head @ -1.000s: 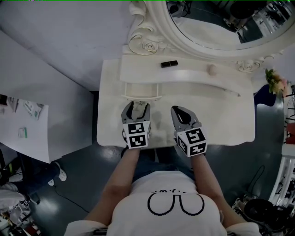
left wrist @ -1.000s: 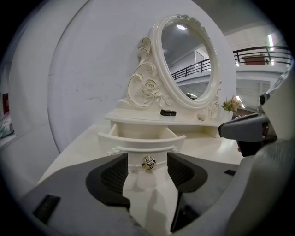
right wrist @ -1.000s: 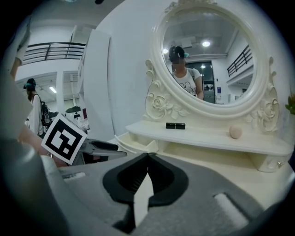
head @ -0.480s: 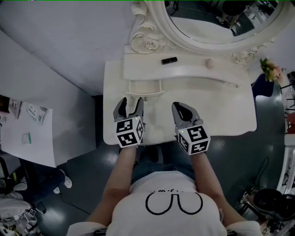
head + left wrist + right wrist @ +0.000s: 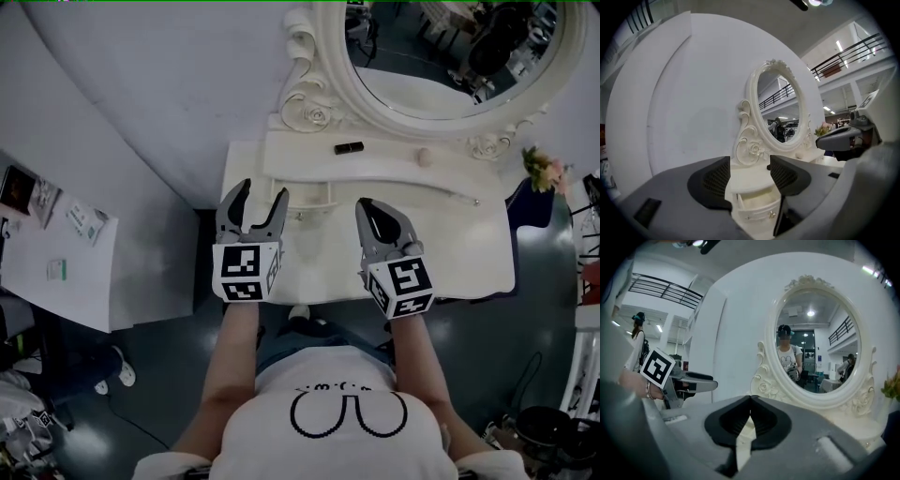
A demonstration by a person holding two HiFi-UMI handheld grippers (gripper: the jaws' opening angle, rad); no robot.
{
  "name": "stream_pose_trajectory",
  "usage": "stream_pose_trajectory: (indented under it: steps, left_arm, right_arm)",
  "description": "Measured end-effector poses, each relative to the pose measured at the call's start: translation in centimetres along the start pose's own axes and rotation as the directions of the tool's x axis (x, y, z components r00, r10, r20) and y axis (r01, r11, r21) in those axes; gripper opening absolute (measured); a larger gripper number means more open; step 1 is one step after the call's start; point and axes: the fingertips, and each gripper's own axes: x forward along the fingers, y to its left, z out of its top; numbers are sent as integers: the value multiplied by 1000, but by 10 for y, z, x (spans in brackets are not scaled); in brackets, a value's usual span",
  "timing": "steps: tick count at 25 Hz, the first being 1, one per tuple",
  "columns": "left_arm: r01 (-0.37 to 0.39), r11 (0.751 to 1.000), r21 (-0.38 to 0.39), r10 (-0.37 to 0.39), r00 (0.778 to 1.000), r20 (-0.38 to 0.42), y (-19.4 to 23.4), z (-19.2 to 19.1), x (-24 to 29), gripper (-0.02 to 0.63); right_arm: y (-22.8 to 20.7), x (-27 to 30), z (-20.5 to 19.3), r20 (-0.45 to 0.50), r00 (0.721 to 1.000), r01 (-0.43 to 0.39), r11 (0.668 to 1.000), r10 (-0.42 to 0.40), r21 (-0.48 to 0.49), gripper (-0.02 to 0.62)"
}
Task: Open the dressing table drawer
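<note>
The white dressing table (image 5: 450, 253) carries an oval mirror (image 5: 441, 56) in a carved frame. Its small left drawer (image 5: 314, 194) stands pulled out; in the left gripper view the drawer (image 5: 757, 206) shows an empty inside and a small knob (image 5: 772, 214). My left gripper (image 5: 261, 194) is open, raised at the table's left front just left of the drawer, holding nothing. In the left gripper view the left gripper (image 5: 747, 176) frames the drawer between its jaws. My right gripper (image 5: 370, 208) is shut and empty over the tabletop, right of the drawer.
A black tube (image 5: 349, 147) and a small pink round thing (image 5: 424, 157) lie on the raised shelf under the mirror. Flowers (image 5: 541, 169) stand at the table's right end. A grey table with papers (image 5: 56, 253) sits to the left. White wall panels stand behind.
My left gripper has drawn back from the drawer front, lifting and shifting left. The drawer stays pulled out. The right gripper has hardly moved.
</note>
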Motion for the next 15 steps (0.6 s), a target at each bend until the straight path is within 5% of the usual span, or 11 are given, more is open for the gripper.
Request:
stream_pose_trajectory:
  steps: [8,9,10,15]
  left_arm:
    - [3,1000,8,-4,988,152,-6,81,-16,257]
    - [1,1000,7,-2,984,177,-6,90,-21,164]
    - [-5,1000,11,3,980,199,-5,98,-25,-3]
    - [-10,998,64,-7,966,260,-9,131,-36,-3]
  right_arm:
    - [-8,-21,70,140,990,-5,998,15,-66,-3]
    - [-9,-23,77,158,987,-2,998,13,-71,-3]
    - [-10,-25,84,175,985,2,997,12,-77,-3]
    - [-13,-31,104,219,976,31,991,-2,-128,-3]
